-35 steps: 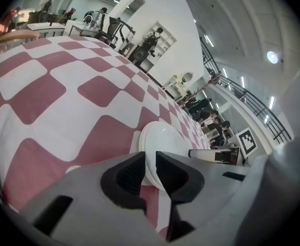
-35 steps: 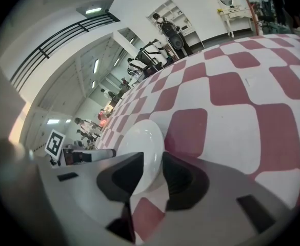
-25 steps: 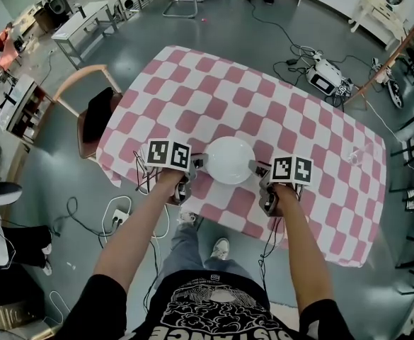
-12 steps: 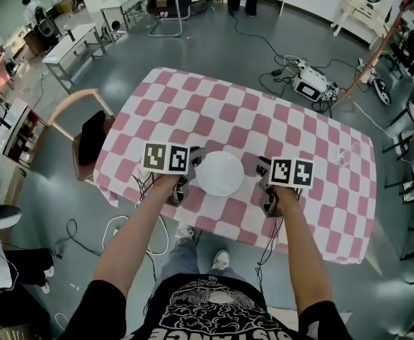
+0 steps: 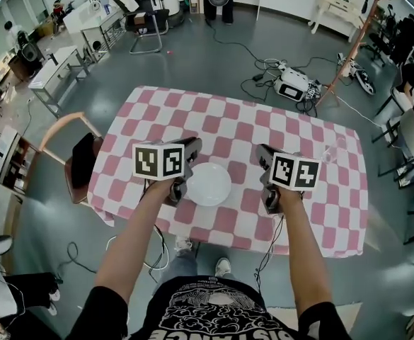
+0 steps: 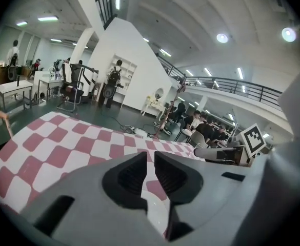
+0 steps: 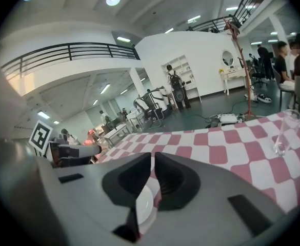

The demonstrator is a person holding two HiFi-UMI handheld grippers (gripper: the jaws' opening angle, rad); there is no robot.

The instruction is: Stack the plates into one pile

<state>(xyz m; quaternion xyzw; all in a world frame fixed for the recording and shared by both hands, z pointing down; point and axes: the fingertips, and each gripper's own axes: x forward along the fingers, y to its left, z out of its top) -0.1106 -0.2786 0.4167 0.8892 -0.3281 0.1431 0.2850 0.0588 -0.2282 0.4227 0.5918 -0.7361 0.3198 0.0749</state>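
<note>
A white plate [image 5: 207, 183] rests on the pink-and-white checked tablecloth [image 5: 263, 122] near its front edge; I cannot tell how many plates lie in it. My left gripper [image 5: 191, 146] hovers above the plate's left side and my right gripper [image 5: 263, 153] above its right, both clear of it. Both pairs of jaws have just been closing with nothing between them. In the left gripper view the left gripper [image 6: 150, 160] shows only a thin slit, with the plate [image 6: 155, 209] below. In the right gripper view the right gripper [image 7: 153, 160] is nearly touching over the plate [image 7: 143, 204].
A clear drinking glass [image 5: 332, 149] stands near the table's right edge, also in the right gripper view as the glass [image 7: 285, 132]. A wooden chair [image 5: 79, 158] sits at the table's left. Cables and a device [image 5: 291, 87] lie on the floor beyond the table.
Both grippers have lifted up off the plate's left and right rims and drawn their jaws together. The plate stays on the cloth.
</note>
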